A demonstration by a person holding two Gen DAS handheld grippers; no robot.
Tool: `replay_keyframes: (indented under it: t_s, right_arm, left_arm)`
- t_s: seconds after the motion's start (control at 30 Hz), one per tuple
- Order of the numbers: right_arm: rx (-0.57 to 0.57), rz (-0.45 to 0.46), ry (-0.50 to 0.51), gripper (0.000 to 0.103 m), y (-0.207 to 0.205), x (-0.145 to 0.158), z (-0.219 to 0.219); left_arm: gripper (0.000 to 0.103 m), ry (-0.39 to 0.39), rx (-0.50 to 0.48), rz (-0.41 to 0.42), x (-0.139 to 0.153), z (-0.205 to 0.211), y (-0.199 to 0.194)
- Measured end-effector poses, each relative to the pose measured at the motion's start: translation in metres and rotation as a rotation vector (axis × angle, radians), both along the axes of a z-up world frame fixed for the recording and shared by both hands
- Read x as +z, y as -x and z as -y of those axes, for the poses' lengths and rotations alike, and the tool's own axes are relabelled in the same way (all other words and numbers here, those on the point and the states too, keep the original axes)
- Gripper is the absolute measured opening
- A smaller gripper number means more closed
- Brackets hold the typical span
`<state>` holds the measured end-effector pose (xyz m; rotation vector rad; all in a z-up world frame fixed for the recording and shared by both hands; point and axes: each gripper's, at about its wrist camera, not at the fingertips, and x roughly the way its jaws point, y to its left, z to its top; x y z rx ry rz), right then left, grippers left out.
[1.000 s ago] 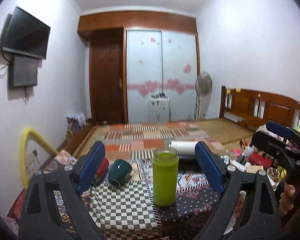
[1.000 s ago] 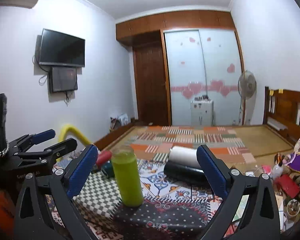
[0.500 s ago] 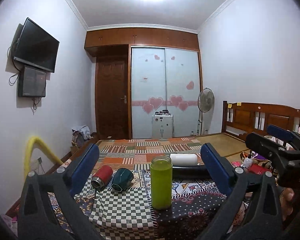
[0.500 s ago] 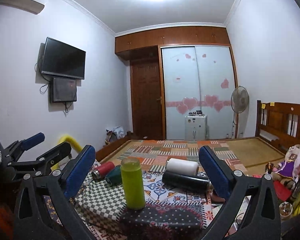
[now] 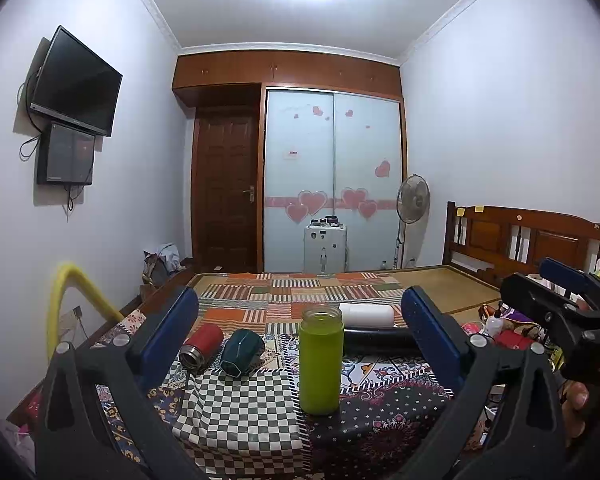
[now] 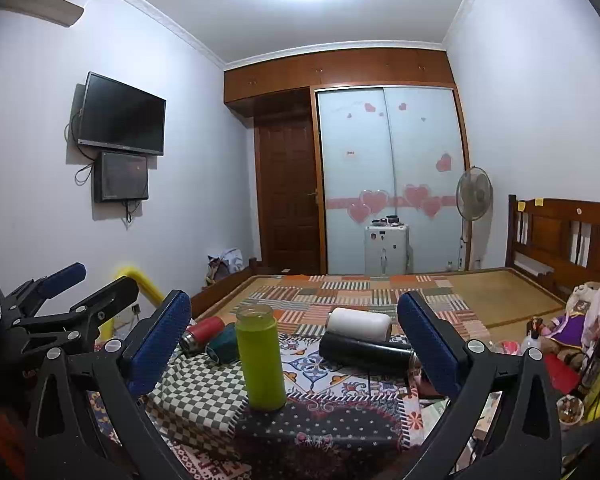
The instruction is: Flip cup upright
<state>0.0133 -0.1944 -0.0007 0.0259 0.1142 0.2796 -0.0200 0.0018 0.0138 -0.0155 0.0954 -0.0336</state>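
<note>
Left wrist view: green cup (image 5: pixel 321 360) stands upright on the patchwork cloth (image 5: pixel 236 412), so that flip looks done. Left gripper (image 5: pixel 300 340) and right gripper (image 6: pixel 294 340) both gape empty; red flask (image 5: pixel 202 345), teal mug (image 5: pixel 242 350), black bottle (image 5: pixel 380 342) left and right of it lie toppled.

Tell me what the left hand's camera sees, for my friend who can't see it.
A tall green cup stands upright on a patchwork table, between the open left gripper's blue fingers. A red cup, teal cup, black bottle and white cup lie sideways behind it.
</note>
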Motion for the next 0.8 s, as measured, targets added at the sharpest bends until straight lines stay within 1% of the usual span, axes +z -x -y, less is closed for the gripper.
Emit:
replay_keyframes:
  t_s: [0.6,0.8]
  right_arm:
    - [-0.005,-0.001,0.006,0.103,0.002,-0.0001,-0.0004]
    - [-0.017,0.003,0.017,0.103,0.0025,0.0005,0.0]
  left_arm:
    - [0.103,-0.006,0.001,0.0,-0.0019,0.0034,-0.0006]
    - [0.103,-0.004,-0.016,-0.01,-0.0046,0.0031,-0.0035]
